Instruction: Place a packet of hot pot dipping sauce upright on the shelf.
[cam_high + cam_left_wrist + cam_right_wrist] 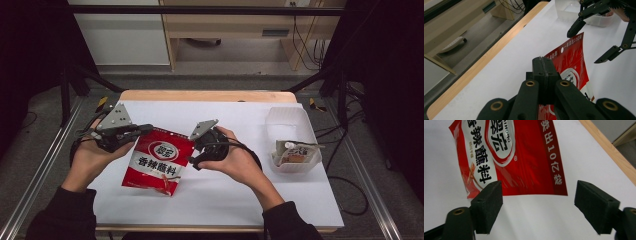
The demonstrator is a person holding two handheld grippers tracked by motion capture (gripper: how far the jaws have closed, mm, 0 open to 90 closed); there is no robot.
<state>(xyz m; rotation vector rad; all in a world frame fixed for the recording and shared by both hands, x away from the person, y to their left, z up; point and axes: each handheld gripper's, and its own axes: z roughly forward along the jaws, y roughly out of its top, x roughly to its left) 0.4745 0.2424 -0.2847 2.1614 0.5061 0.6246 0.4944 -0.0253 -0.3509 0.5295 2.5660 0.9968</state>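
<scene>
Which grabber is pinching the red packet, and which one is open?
The left gripper is pinching it: its jaws are shut on the red packet's top corner. The right gripper is open, its jaws spread wide beside the packet's other edge, not touching it.

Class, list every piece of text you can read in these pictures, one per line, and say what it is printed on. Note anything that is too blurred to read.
"香辣蘸料": red seasoning packet, white panel.
"HONG": same packet, end of a brand line beside the oval logo; the logo's large characters are too stylised to read surely.
"卖出10亿袋": packet's dark red edge strip.
Small packet in the white plastic container: print too small to read.
</scene>
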